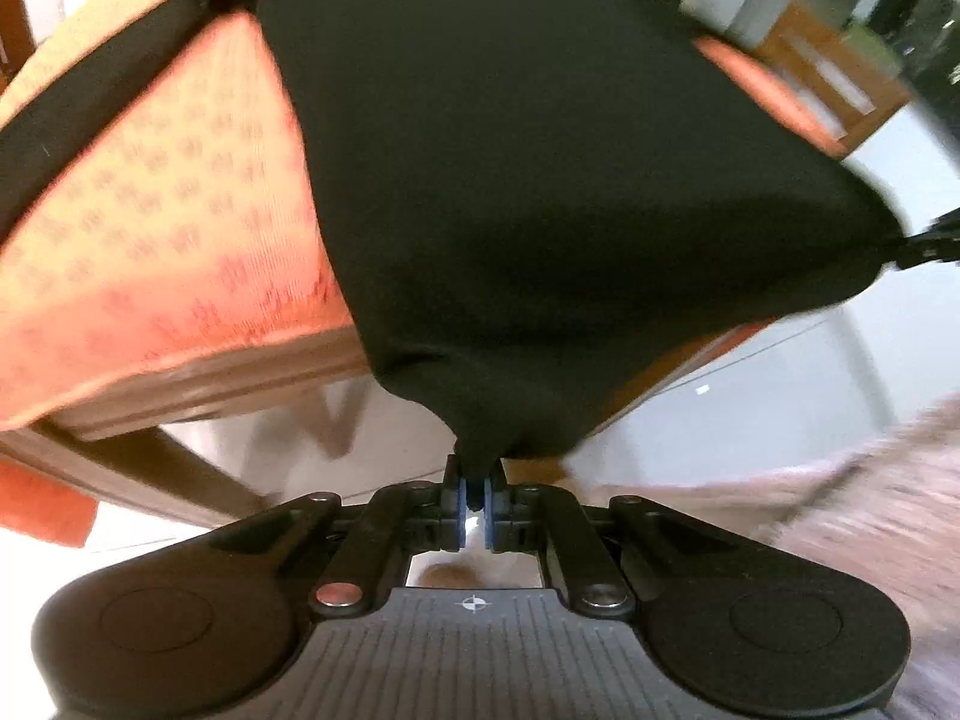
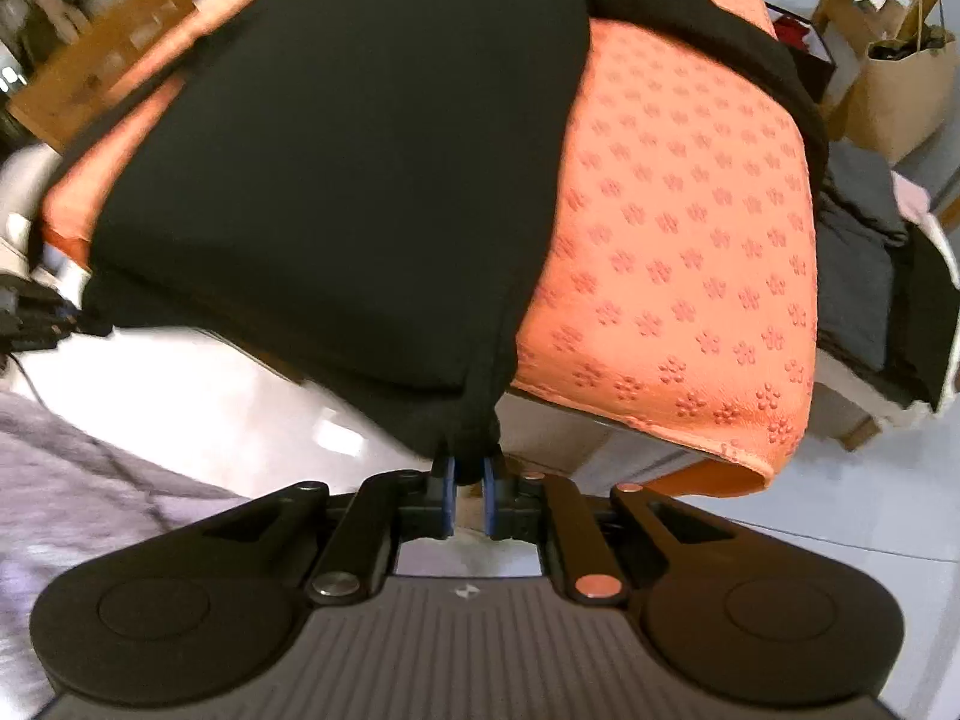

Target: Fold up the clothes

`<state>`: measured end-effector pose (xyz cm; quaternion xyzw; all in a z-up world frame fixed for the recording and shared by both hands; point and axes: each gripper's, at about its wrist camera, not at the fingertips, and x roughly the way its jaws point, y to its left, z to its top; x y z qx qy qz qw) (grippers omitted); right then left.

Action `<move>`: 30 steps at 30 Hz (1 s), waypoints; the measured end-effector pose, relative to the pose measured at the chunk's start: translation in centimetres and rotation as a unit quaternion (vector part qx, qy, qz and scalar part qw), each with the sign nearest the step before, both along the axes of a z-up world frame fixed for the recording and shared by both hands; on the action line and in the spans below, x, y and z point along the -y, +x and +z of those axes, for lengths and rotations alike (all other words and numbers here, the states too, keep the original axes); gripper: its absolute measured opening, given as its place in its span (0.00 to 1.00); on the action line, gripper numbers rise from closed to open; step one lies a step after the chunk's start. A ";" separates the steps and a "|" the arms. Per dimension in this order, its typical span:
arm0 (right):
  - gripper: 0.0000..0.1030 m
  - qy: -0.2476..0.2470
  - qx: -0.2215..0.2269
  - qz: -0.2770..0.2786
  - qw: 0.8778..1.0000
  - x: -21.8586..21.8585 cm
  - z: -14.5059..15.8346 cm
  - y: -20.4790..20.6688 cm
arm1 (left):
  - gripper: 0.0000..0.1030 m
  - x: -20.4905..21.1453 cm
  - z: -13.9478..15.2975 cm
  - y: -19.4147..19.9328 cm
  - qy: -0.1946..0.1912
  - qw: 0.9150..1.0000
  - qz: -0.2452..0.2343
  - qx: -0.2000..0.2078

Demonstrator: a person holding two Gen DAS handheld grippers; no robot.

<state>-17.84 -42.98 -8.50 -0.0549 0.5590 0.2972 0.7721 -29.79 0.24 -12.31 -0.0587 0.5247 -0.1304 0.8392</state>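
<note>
A black garment [image 1: 510,150] lies spread over a table covered with an orange flower-patterned cloth [image 1: 150,228]. Its near edge hangs off the table's front. My left gripper [image 1: 474,489] is shut on the garment's near left corner, held off the table edge. My right gripper [image 2: 469,471] is shut on the near right corner of the same garment [image 2: 336,168]. The right gripper shows at the far right of the left wrist view [image 1: 936,246], and the left gripper at the far left of the right wrist view [image 2: 36,312]. The cloth between them is stretched taut.
The orange cloth [image 2: 690,240] is bare to the right of the garment. A black sleeve [image 2: 750,60] trails along the far right edge. A pile of dark clothes [image 2: 870,276] and a paper bag [image 2: 906,72] stand to the right. A wooden cabinet [image 1: 828,72] stands behind.
</note>
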 end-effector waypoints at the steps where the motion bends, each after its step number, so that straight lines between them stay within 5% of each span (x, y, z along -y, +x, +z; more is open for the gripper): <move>1: 0.09 0.016 -0.004 -0.008 1.000 0.4 0.8 0.2 | 0.07 -0.3 1.3 -0.4 -0.015 1.000 -0.002 0.008; 7: 0.09 0.113 -0.002 -0.079 0.991 2.0 4.8 2.0 | 0.07 -2.9 7.7 0.1 -0.110 0.991 0.008 0.070; 14: 0.09 0.208 0.028 -0.167 0.963 3.3 8.3 6.2 | 0.07 -6.9 11.3 3.9 -0.194 0.965 0.114 0.135; 18: 0.09 0.227 0.046 -0.213 0.949 3.4 9.0 10.3 | 0.07 -9.6 11.5 7.4 -0.194 0.952 0.171 0.163; 24: 0.08 0.222 0.052 -0.224 0.947 1.7 8.0 17.6 | 0.07 -11.0 12.2 13.1 -0.176 0.938 0.234 0.185; 30: 0.08 0.210 0.054 -0.229 0.949 -0.2 6.8 24.7 | 0.07 -11.5 11.6 19.2 -0.142 0.935 0.276 0.173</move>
